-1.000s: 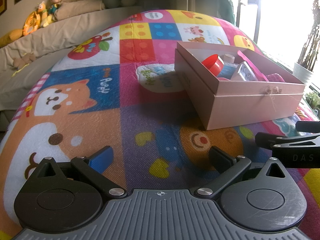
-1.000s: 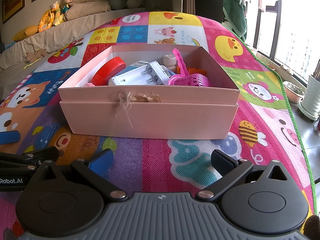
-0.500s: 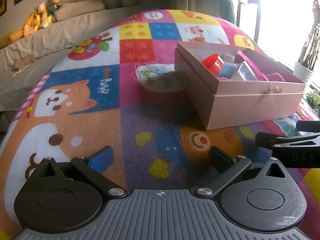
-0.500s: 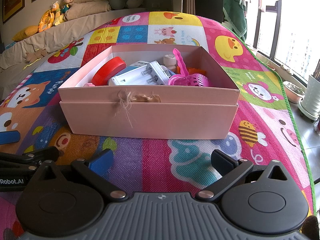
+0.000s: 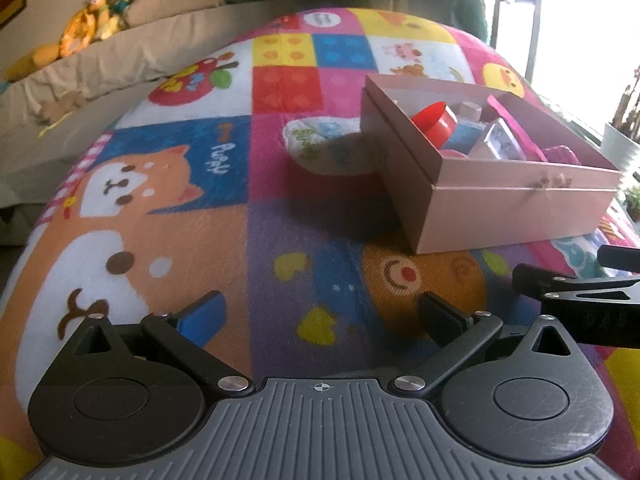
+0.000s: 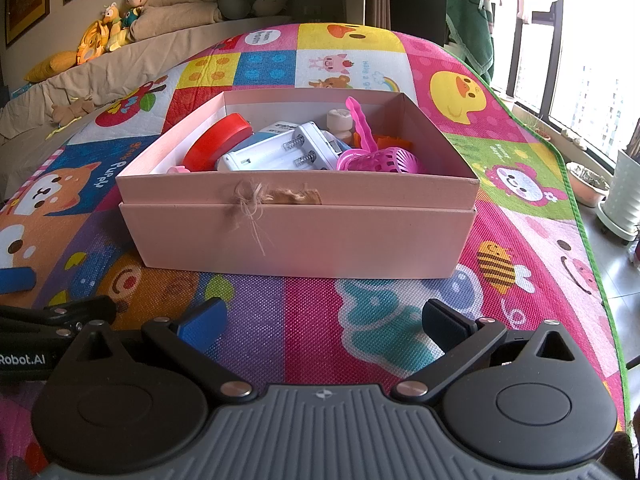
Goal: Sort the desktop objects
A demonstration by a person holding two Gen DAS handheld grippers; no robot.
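A pink cardboard box (image 6: 296,240) stands on the colourful play mat, straight ahead of my right gripper (image 6: 322,322), which is open and empty just short of it. Inside lie a red round lid (image 6: 218,142), a white battery holder (image 6: 280,152), a pink scoop with a perforated ball (image 6: 380,158) and a beige spool (image 6: 339,122). In the left wrist view the box (image 5: 516,216) is at the right, with the red lid (image 5: 436,120) showing. My left gripper (image 5: 320,314) is open and empty over the mat, left of the box.
The play mat (image 6: 360,312) ends at a green border (image 6: 576,208) on the right, with floor and plant pots (image 6: 624,196) beyond. A beige sofa with plush toys (image 6: 112,32) runs along the far left. The left gripper's fingers (image 6: 60,312) show at the lower left of the right wrist view.
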